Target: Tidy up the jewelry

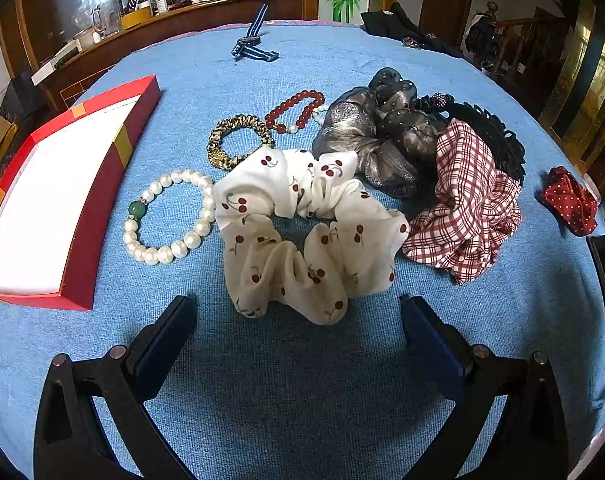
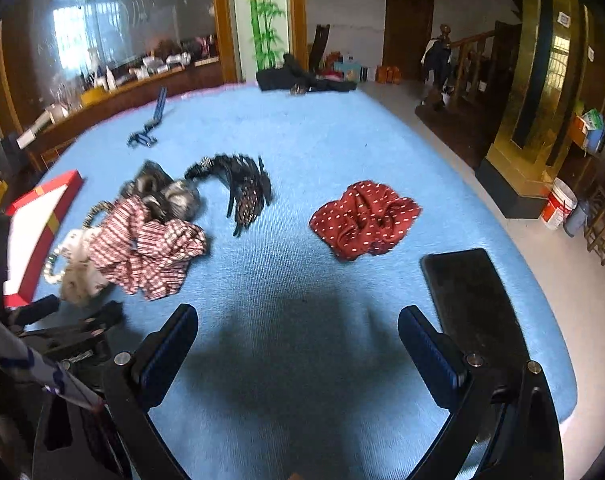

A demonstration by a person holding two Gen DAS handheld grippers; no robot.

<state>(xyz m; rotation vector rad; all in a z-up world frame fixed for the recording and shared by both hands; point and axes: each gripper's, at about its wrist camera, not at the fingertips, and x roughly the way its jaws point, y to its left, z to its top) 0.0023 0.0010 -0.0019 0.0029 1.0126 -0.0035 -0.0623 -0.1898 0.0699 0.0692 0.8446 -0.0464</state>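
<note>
On the blue cloth lie a white cherry-print scrunchie [image 1: 306,232], a pearl bracelet [image 1: 168,216] with a green bead, a leopard-print hair tie [image 1: 238,142], a red bead bracelet [image 1: 296,112], a grey organza scrunchie [image 1: 378,140], a red plaid scrunchie [image 1: 466,212] and a black claw clip [image 1: 490,132]. A red box [image 1: 90,208] with a white lining sits at the left. My left gripper [image 1: 298,312] is open, just short of the cherry scrunchie. My right gripper [image 2: 298,324] is open and empty, short of a red polka-dot scrunchie [image 2: 364,218].
A dark phone [image 2: 474,296] lies by the right gripper's right finger. A striped watch strap [image 1: 252,38] and a dark garment [image 1: 406,28] lie at the far edge of the cloth. The left gripper body [image 2: 74,332] shows at the right wrist view's lower left.
</note>
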